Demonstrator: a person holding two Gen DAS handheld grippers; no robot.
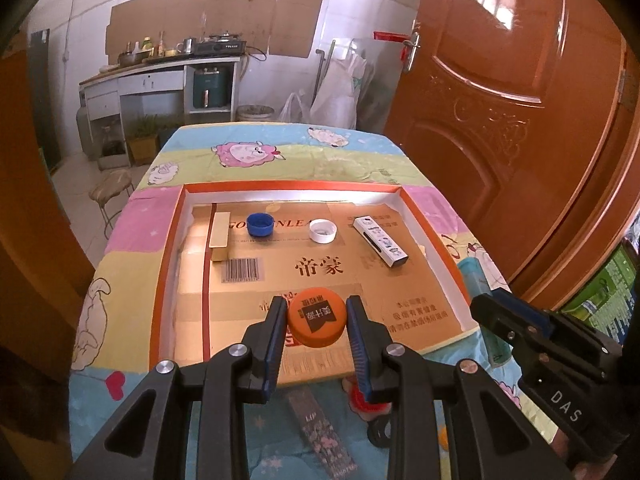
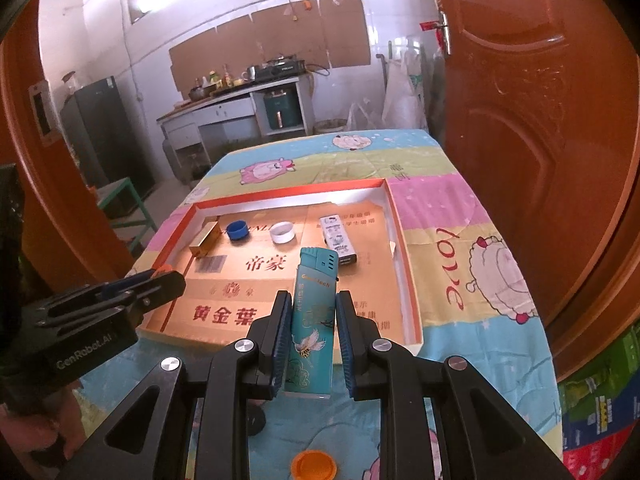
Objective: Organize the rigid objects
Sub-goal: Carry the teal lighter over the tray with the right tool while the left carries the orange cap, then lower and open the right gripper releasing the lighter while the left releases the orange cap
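Over the cartoon-sheep tablecloth (image 1: 280, 168) and shallow cardboard tray (image 1: 424, 216), a light, rigid orange cap (image 1: 317, 317) is clamped across its rim by the left gripper (image 1: 317, 322), while a slick, hard teal lighter (image 2: 313, 320) is pinched mid-body by the right gripper (image 2: 310, 320).

Between your left gripper's (image 1: 317, 312) ribbed blue pads (image 1: 358, 334) is a smooth orange plastic cap (image 1: 317, 322). Your right gripper (image 2: 311, 316) pinches a glossy teal plastic lighter (image 2: 313, 320). Ahead of both: a cardboard-lined tray (image 1: 424, 216) on a soft printed cloth (image 1: 280, 152).

orange cap (image 1: 317, 317), left gripper (image 1: 317, 312) fingers (image 1: 276, 320) clamped
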